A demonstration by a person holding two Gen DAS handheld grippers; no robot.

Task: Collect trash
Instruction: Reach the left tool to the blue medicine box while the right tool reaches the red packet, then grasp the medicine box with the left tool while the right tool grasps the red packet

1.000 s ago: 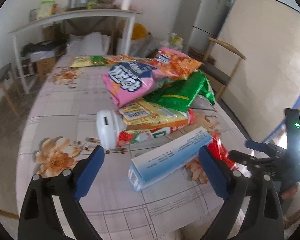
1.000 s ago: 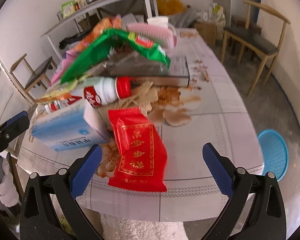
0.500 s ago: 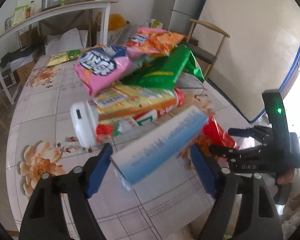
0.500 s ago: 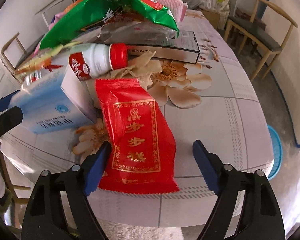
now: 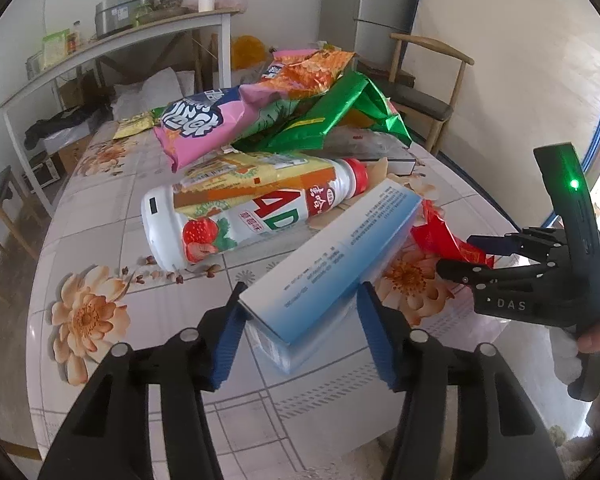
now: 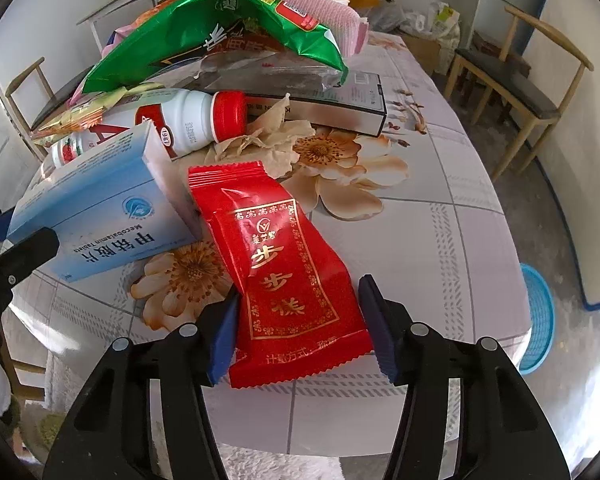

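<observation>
A pile of trash lies on a floral-cloth table (image 5: 100, 360). My left gripper (image 5: 300, 332) has its blue pads against both sides of a light blue medicine box (image 5: 332, 256), which also shows in the right wrist view (image 6: 96, 208). My right gripper (image 6: 296, 332) has its pads against both edges of a red snack packet (image 6: 288, 272); it shows from the side in the left wrist view (image 5: 496, 256) with the packet (image 5: 440, 236). A white bottle with a red cap (image 5: 252, 208) lies behind the box.
Pink (image 5: 196, 124), orange (image 5: 304, 72) and green (image 5: 332, 116) snack bags are heaped further back over a long grey box (image 6: 340, 104). A blue basket (image 6: 536, 316) stands on the floor right of the table. A wooden chair (image 6: 516, 76) stands beyond.
Both grippers have moved forward and narrowed from wide open. The left one now clasps the blue box. The right one now clasps the red packet.
</observation>
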